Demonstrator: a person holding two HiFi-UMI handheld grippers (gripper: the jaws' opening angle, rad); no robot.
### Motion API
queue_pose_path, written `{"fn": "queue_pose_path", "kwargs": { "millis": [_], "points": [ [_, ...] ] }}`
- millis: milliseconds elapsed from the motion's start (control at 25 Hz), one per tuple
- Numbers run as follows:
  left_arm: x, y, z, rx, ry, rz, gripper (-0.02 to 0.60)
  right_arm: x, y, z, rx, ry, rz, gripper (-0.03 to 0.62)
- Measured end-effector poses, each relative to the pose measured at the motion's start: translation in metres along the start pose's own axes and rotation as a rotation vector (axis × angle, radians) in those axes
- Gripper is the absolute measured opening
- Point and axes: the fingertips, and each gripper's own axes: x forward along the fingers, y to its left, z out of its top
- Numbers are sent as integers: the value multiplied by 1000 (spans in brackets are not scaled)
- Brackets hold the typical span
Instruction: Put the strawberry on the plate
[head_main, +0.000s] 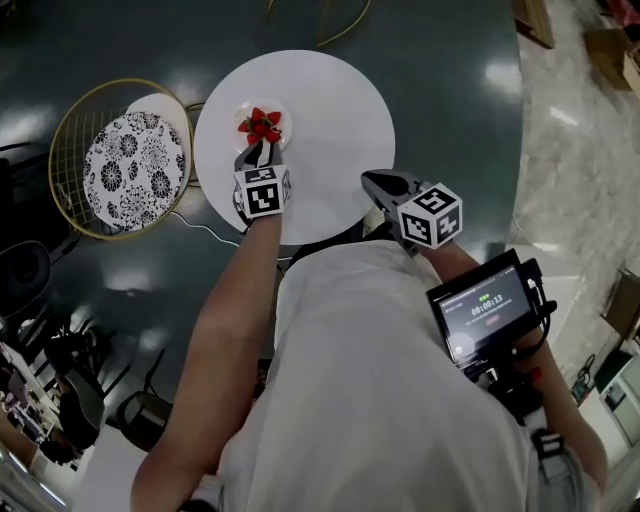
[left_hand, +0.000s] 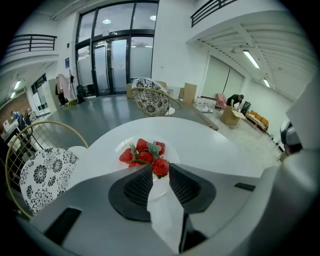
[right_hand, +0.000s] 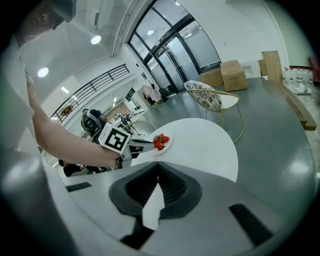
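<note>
Looks like the placing step, nearly done: the left gripper (head_main: 262, 152) pinches the red strawberry (left_hand: 161, 167) at its jaw tips, low over the small white plate (left_hand: 171, 150) beside the other berries (left_hand: 142, 152). Next it just needs to ease open. The right gripper (right_hand: 159, 167) is closed up, empty.

A round white table (head_main: 340, 120) bears one small white plate (head_main: 272, 105).

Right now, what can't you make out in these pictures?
- Left gripper view: whether the strawberry in the left gripper touches the plate; its jaws hide the underside.
- Head view: the strawberries on the plate, too small to count.
- Head view: the table's near edge, behind the person's torso.
- Head view: the screen's print, too small.
</note>
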Motion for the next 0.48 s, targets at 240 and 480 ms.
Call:
{"fn": "queue_pose_path", "kwargs": {
  "millis": [240, 480],
  "points": [
    [-21, -9, -4, -45, -72, 4, 86, -6, -3, -5, -26, -18, 32, 6],
    [-53, -12, -27, -76, -119, 26, 86, -4, 5, -12, -61, -24, 75, 6]
  ]
}}
